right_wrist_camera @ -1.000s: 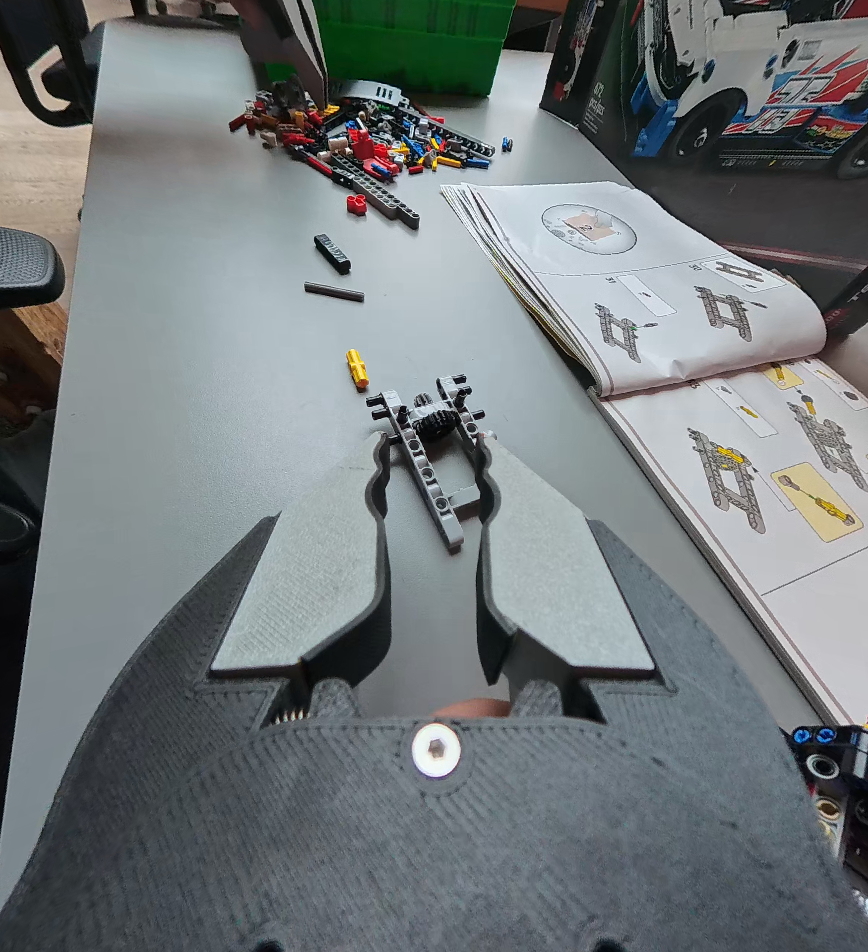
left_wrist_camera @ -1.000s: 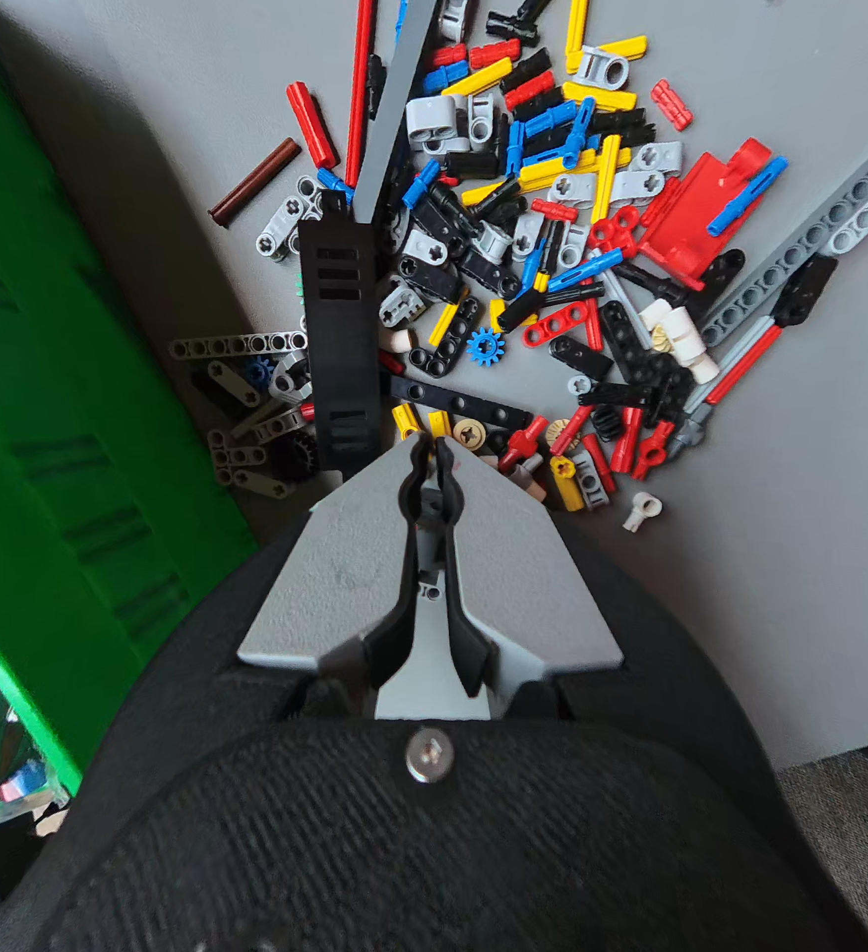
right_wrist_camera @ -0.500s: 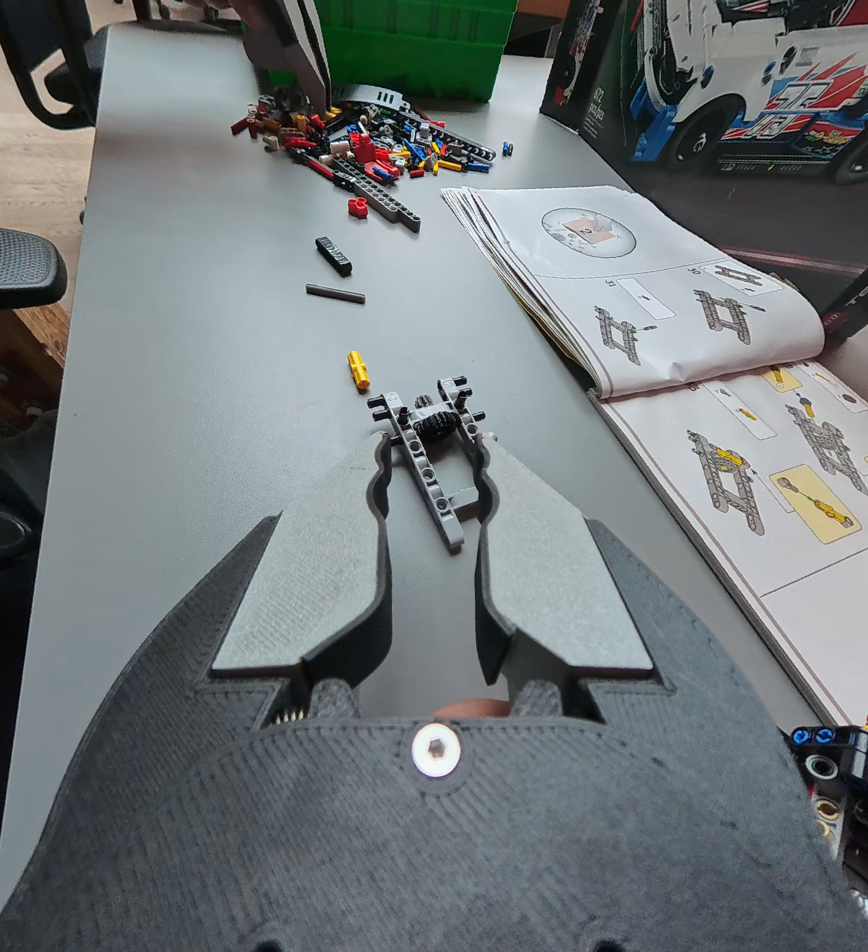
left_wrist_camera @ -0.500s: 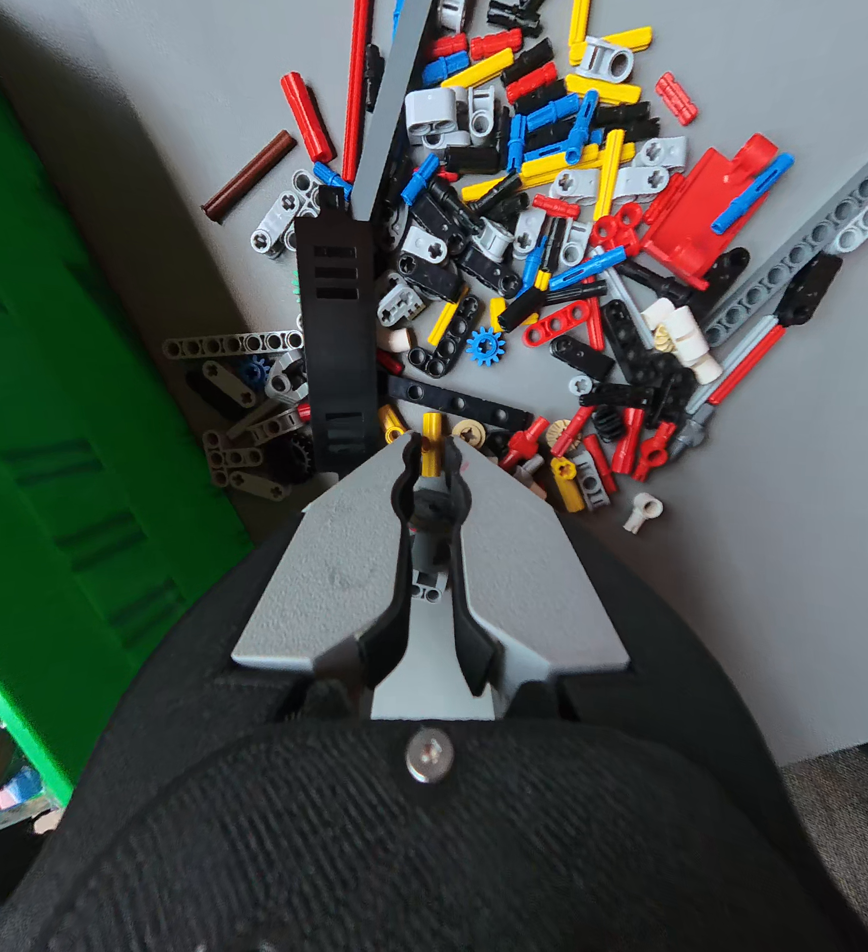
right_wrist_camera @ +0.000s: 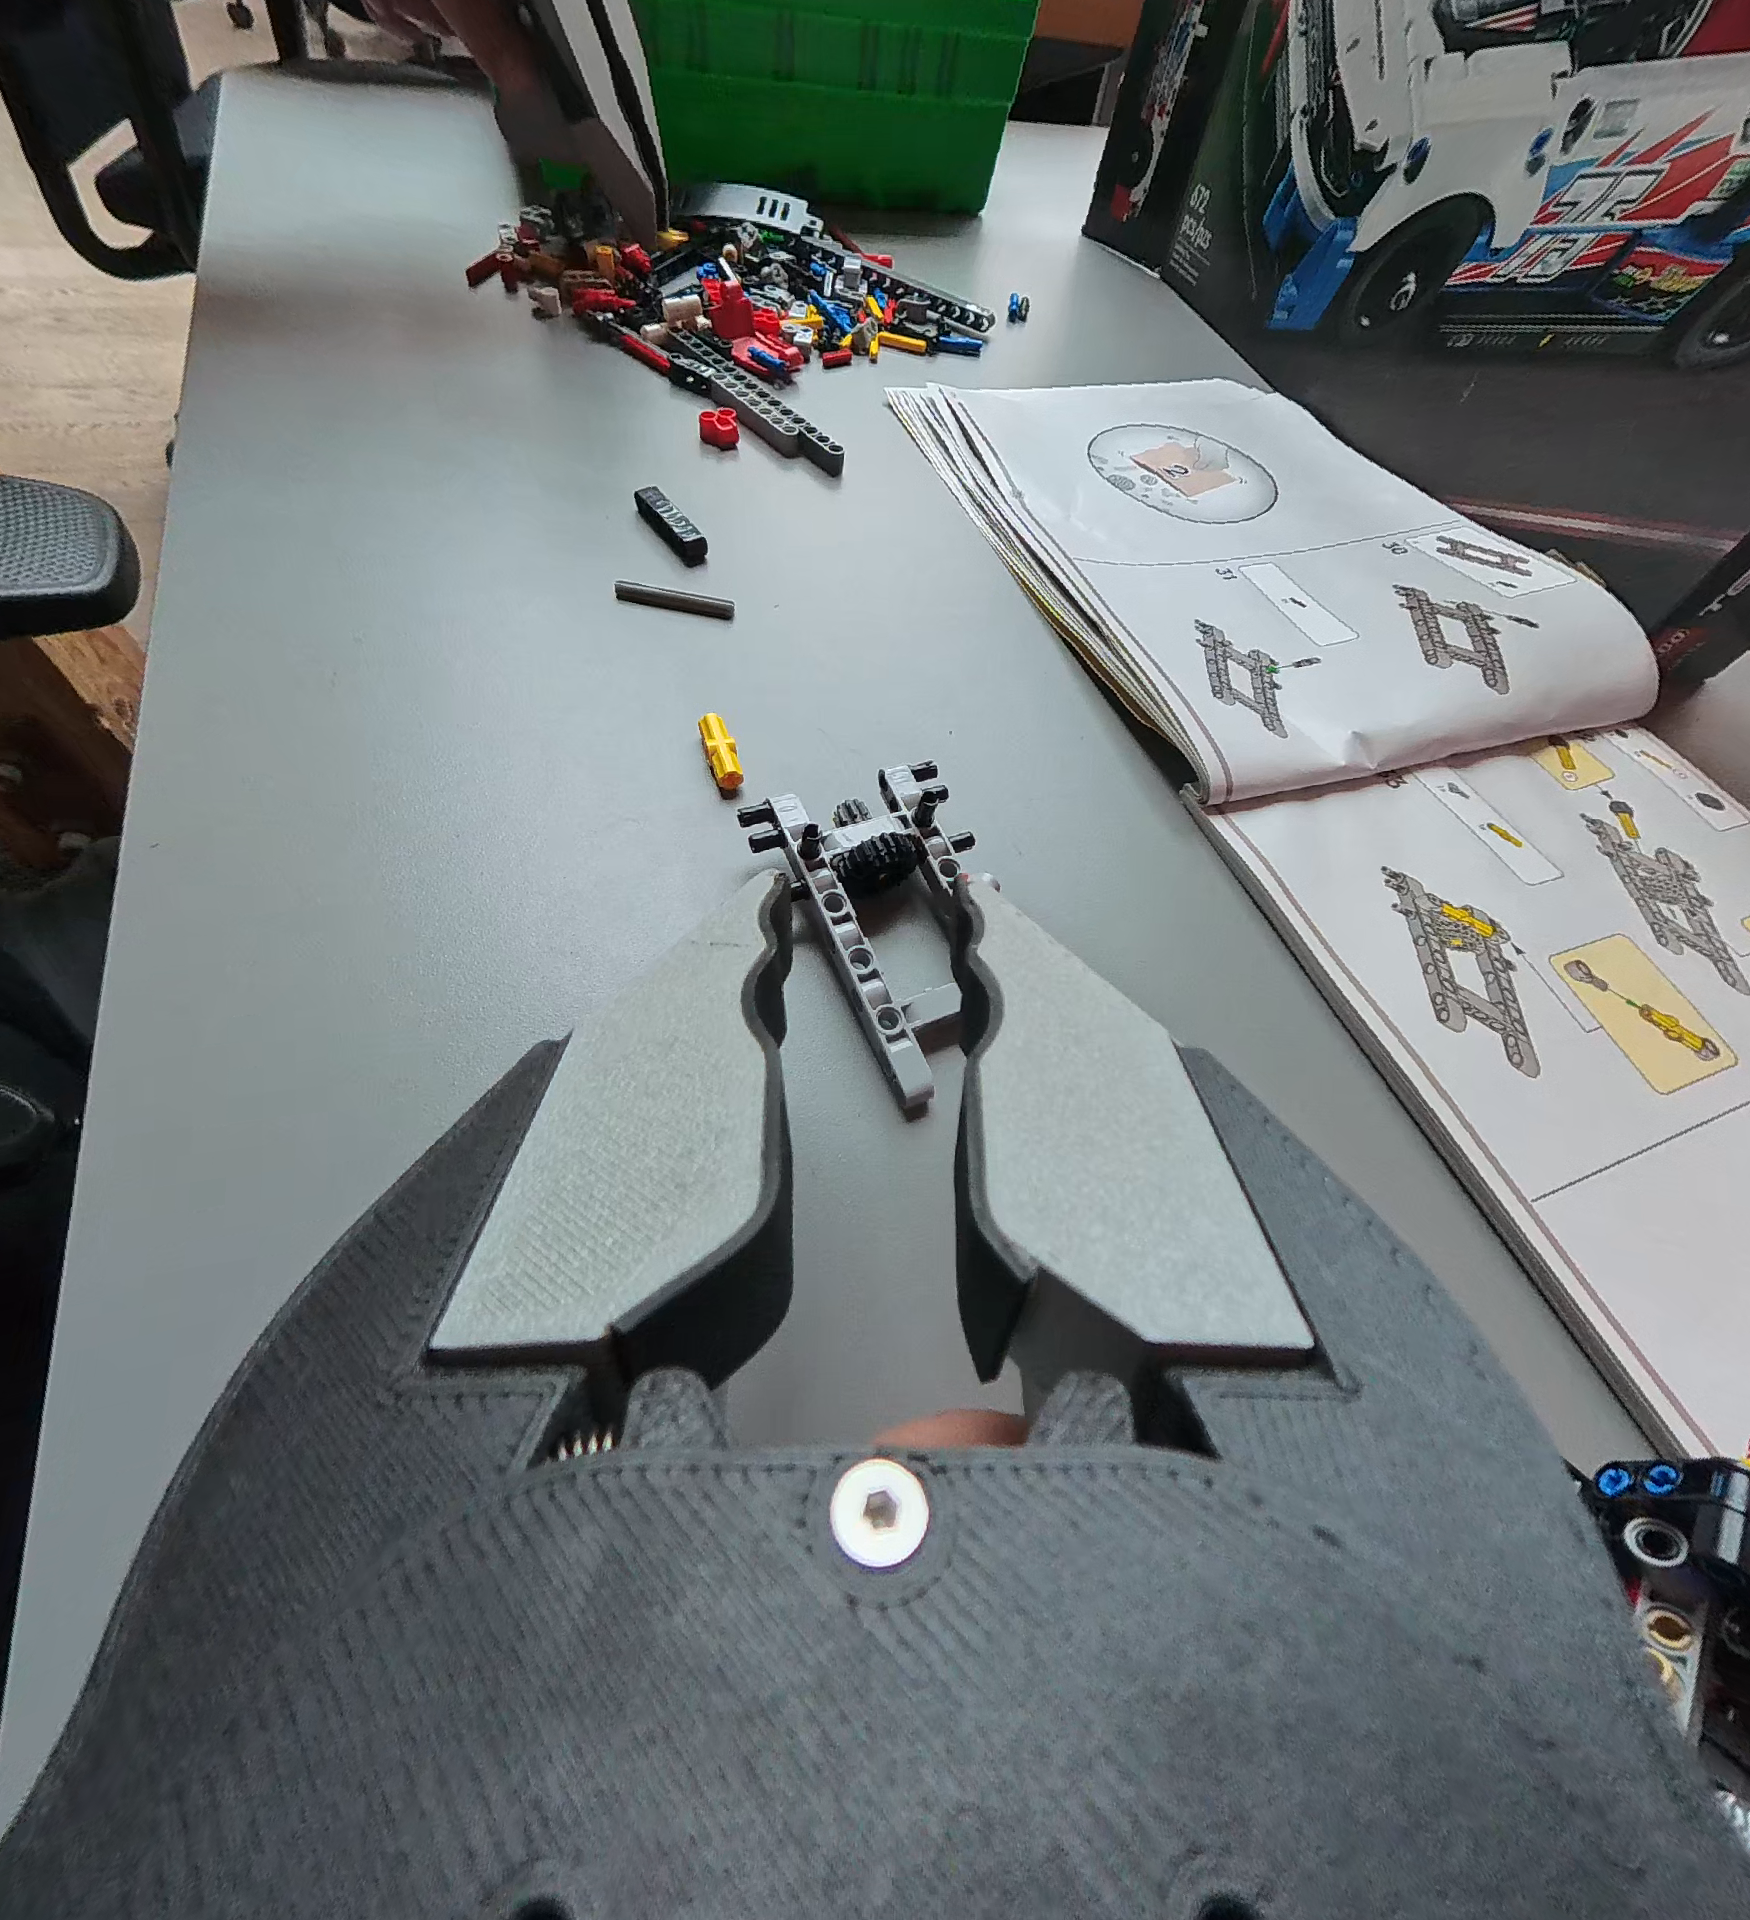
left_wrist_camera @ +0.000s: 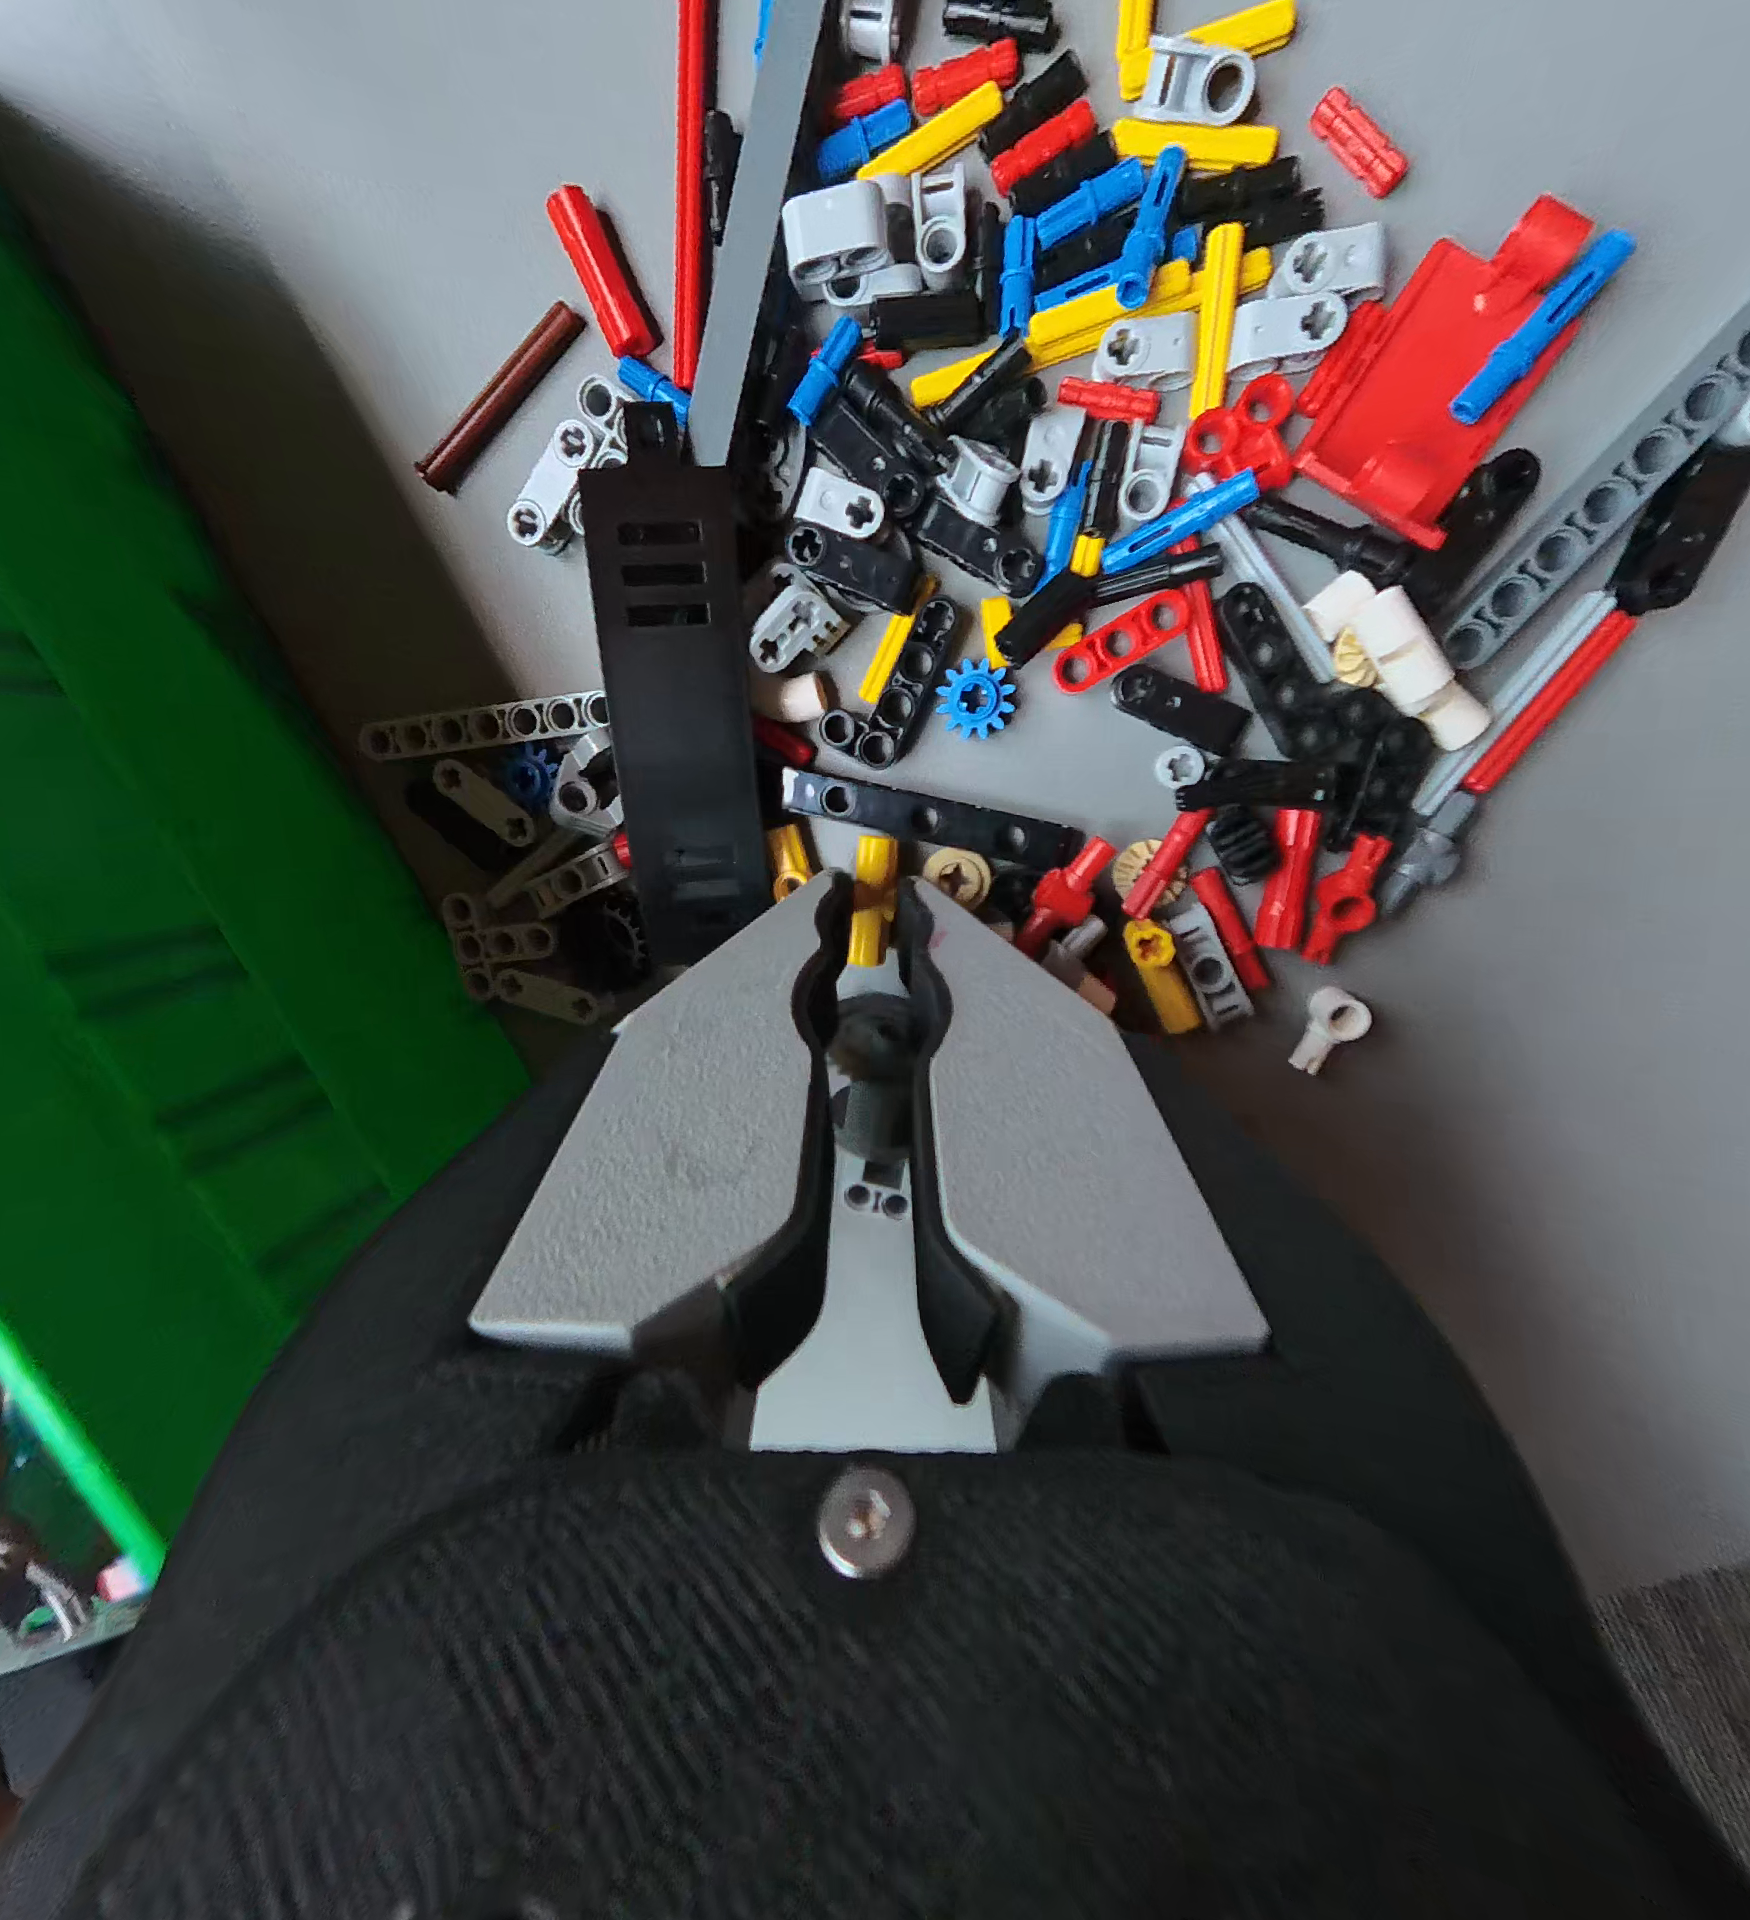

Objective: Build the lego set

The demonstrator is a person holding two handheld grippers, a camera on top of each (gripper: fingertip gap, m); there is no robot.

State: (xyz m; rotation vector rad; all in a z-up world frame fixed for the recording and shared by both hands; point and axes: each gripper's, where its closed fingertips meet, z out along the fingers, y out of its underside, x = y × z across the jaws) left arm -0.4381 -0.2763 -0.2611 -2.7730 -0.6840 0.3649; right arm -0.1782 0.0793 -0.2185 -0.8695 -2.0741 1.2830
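Between left claw point(left_wrist_camera: 869, 914) tips, yellow pin point(left_wrist_camera: 871, 902).

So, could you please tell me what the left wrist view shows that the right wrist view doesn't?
Only the left wrist view shows the left gripper with a yellow pin between its tips, and a blue gear nearby. Only the right wrist view shows the open right gripper around the grey frame, the manual and the box. Both show the parts pile, the green bin and the table.
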